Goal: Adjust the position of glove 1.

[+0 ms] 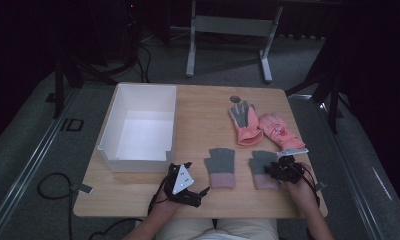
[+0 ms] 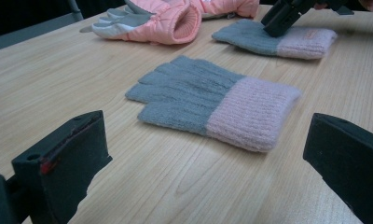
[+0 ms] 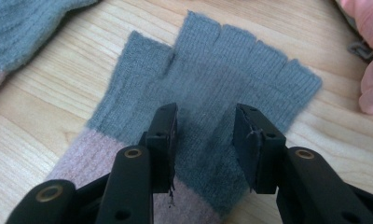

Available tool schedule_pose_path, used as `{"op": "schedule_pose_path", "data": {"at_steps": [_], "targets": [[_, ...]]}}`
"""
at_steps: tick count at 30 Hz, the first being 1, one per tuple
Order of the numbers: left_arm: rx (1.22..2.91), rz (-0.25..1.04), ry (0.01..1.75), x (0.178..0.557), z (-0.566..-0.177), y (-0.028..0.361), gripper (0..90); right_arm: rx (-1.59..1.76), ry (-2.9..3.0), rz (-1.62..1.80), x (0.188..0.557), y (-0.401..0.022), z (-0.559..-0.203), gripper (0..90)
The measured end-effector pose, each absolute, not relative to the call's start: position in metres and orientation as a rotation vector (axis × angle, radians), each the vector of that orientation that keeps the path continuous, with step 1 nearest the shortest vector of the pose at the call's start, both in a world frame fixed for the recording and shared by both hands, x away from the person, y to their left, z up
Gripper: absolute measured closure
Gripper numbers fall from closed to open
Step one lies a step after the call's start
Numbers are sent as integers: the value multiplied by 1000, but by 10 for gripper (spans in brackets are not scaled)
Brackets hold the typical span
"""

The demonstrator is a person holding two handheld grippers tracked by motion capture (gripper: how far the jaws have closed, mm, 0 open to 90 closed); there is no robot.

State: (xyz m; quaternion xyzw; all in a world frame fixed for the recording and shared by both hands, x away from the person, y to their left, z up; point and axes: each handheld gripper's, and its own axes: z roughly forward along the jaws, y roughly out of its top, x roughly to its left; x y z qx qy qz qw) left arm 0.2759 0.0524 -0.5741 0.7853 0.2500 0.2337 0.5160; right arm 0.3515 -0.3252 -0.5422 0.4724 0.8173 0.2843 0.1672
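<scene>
Two grey knit gloves with pink cuffs lie flat near the table's front edge. Above the right one (image 1: 260,164) (image 3: 212,79) hovers my right gripper (image 1: 273,169) (image 3: 205,121), its jaws partly apart with nothing pinched between the pads. The left glove (image 1: 220,167) (image 2: 212,100) lies just ahead of my left gripper (image 1: 198,177) (image 2: 203,135), which stands wide open and holds nothing. In the left gripper view the right gripper (image 2: 280,21) rests over the far glove (image 2: 273,39).
A white open box (image 1: 135,165) stands at the left of the table. Two padded pink gloves (image 1: 245,122) (image 1: 280,131) (image 2: 161,18) lie behind the grey pair. A small dark round thing (image 1: 234,98) sits near the far edge.
</scene>
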Motion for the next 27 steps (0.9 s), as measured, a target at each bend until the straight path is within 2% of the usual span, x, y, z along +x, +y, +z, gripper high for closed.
{"op": "schedule_pose_path", "data": {"at_steps": [5,9,12,18,27], "targets": [[1887,564,600,276,-574,52,0,1357,2270,790,347,-319,-546,653],[1887,564,600,276,-574,52,0,1352,2248,776,344,-315,-547,773],[1886,562,603,276,-574,52,0,1349,2240,757,344,-311,-547,825],[1887,563,598,276,-574,52,0,1428,2206,796,342,-311,-537,843],[1890,561,600,276,-574,52,0,1388,2132,921,337,-291,-492,847]]}}
